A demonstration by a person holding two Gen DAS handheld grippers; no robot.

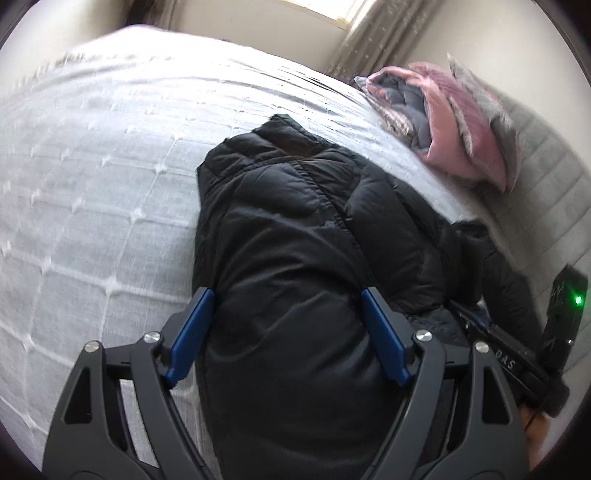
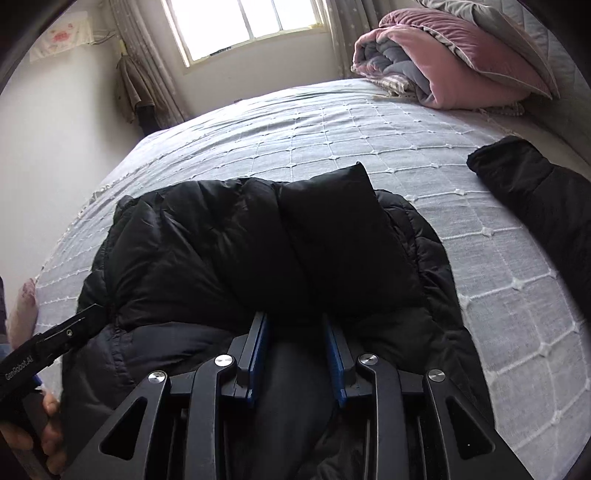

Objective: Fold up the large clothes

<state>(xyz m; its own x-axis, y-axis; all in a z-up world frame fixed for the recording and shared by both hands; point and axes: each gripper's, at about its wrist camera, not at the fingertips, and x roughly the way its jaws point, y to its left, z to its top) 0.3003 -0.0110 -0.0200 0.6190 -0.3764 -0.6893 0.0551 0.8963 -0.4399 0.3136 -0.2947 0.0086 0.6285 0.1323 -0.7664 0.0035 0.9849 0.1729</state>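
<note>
A black puffer jacket [image 1: 295,221] lies on the bed, its collar pointing away from the left wrist camera. My left gripper [image 1: 287,293] hovers low over the hem end. Its blue pads stand wide apart, the jacket's bulk lies between them, and it is open. In the right wrist view the jacket [image 2: 207,240] has a padded layer folded over its top. My right gripper [image 2: 294,315] is at the near edge, narrow, shut on a fold of the dark fabric. One left finger [image 2: 88,317] touches the jacket's left edge.
The bed has a pale grey quilted cover [image 2: 369,129]. A rolled pink and grey quilt [image 2: 443,62] lies at the far right, with a window [image 2: 243,26] and curtains behind. Another black padded piece [image 2: 535,192] lies at the right. A hand [image 2: 48,424] holds the left tool.
</note>
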